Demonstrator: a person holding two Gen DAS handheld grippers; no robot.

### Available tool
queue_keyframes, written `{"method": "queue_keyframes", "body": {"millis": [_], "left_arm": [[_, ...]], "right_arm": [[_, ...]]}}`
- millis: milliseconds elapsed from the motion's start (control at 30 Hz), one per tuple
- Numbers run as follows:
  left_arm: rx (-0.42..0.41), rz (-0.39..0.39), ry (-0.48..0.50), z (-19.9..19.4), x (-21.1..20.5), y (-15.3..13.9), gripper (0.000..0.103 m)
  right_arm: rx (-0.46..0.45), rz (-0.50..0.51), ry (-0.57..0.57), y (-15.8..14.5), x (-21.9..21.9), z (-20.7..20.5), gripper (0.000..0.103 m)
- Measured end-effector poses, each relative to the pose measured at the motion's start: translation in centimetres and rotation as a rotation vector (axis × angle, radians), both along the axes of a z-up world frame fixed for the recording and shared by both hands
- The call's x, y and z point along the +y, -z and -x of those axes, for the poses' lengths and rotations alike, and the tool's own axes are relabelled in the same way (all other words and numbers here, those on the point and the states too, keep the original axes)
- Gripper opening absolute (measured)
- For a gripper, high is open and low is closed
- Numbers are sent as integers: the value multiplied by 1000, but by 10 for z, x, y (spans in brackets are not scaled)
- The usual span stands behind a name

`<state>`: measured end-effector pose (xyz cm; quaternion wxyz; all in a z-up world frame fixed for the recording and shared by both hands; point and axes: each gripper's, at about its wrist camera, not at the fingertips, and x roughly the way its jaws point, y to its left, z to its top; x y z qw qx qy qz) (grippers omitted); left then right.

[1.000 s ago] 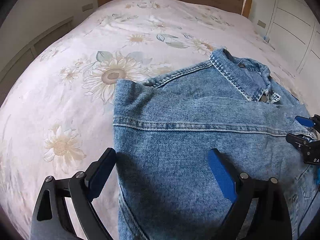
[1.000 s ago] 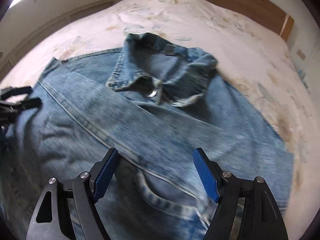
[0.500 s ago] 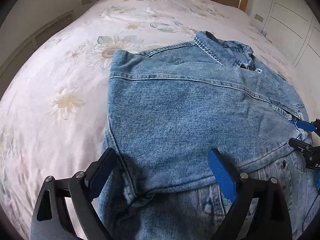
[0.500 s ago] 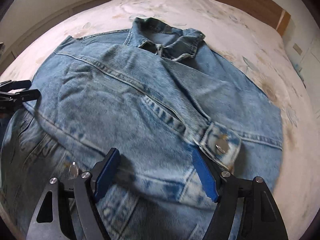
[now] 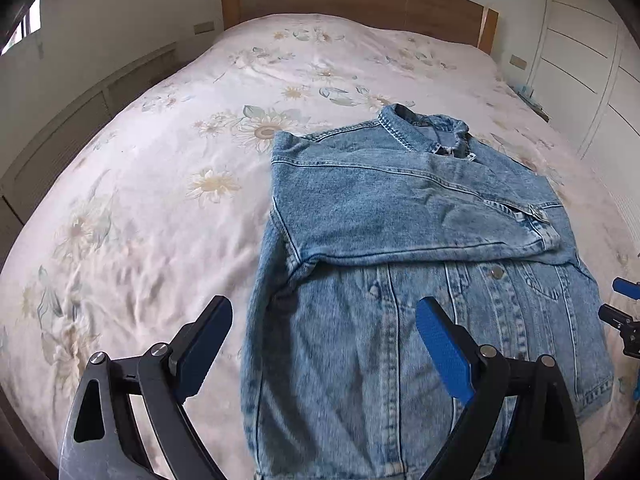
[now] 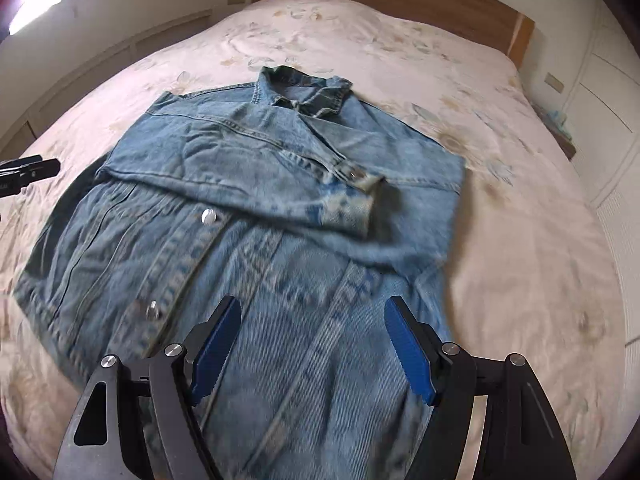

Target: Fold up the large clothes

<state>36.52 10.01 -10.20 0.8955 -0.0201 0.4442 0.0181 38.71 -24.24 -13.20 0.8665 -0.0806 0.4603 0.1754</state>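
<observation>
A light blue denim jacket (image 5: 400, 240) lies front up on the bed, collar toward the headboard. It also shows in the right wrist view (image 6: 260, 208). One sleeve (image 6: 280, 176) is folded across the chest, its buttoned cuff (image 6: 356, 184) toward the right side. My left gripper (image 5: 324, 348) is open and empty above the jacket's lower left edge. My right gripper (image 6: 310, 344) is open and empty above the jacket's lower right part. The right gripper's tips show at the right edge of the left wrist view (image 5: 620, 312).
The bed carries a cream floral cover (image 5: 160, 200). A wooden headboard (image 5: 352, 0) stands at the far end. White wardrobe doors (image 5: 592, 60) line the right side and a low panelled wall (image 5: 80, 120) the left.
Both grippers have pulled back and up from the jacket toward the foot of the bed. The folded sleeve now lies flat across the chest and more of the jacket shows.
</observation>
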Motion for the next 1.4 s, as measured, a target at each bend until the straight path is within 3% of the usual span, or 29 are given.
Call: {"method": "queue_keyframes", "body": {"millis": [400, 667, 933, 1167, 1400], "left_arm": [[-44, 23, -70, 86, 14, -26, 91], [-63, -17, -103, 153, 11, -16, 91], [-142, -76, -97, 212, 9, -18, 91], [-187, -78, -109, 245, 16, -18, 91], [-174, -70, -139, 250, 27, -8, 91]], "right_arm": [[-5, -30, 148, -24, -73, 95, 76], [13, -27, 198, -23, -89, 146, 76], [5, -43, 261, -29, -93, 187, 76], [1, -51, 292, -33, -92, 210, 79], [17, -56, 328, -26, -102, 216, 79]]}}
